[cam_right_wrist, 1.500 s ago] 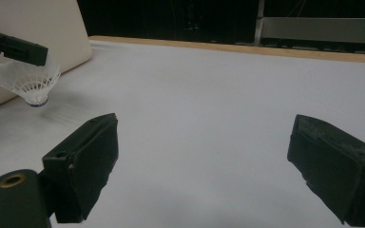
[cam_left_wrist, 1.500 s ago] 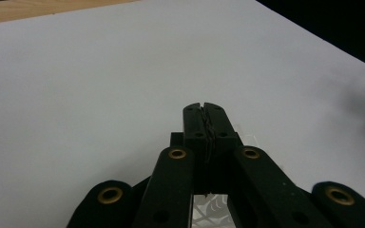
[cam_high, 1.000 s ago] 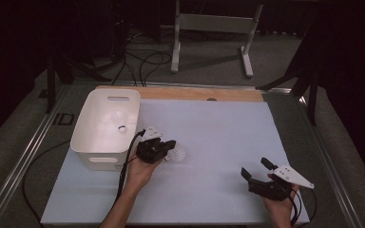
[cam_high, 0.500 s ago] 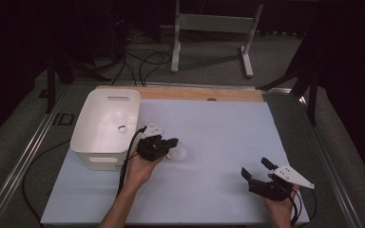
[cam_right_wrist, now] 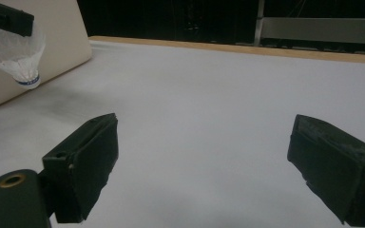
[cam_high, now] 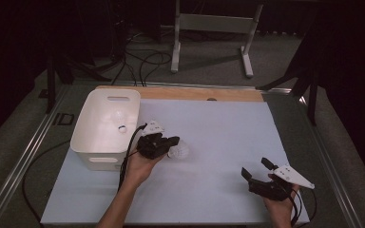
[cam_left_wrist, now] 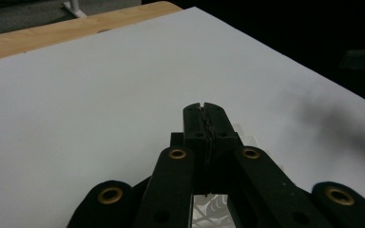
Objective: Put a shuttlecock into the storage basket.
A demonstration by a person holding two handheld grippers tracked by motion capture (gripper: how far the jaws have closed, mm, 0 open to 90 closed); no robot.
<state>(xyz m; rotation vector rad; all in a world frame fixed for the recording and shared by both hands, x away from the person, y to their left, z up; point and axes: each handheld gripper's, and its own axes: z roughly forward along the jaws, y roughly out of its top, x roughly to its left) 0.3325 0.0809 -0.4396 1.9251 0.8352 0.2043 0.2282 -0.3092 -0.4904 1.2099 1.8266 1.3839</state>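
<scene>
Hidden parts: in the left gripper view the shuttlecock (cam_left_wrist: 209,209) is mostly covered by the black fingers; a small white net piece shows below them.
Left gripper (cam_high: 173,141): fingers clenched on the feather skirt of the shuttlecock (cam_high: 178,151), just beside the white bin (cam_high: 88,142), over the surface (cam_high: 218,123).
Shuttlecock position: its cork with a blue band points down in the right gripper view (cam_right_wrist: 16,59); whether it touches the surface I cannot tell.
Right gripper (cam_high: 256,170): fingers released, wide apart, nothing between them, well apart from the shuttlecock.
Bin content: one small white round thing (cam_high: 122,128), hard to make out.
Count: one shuttlecock, one bin, two grippers.
</scene>
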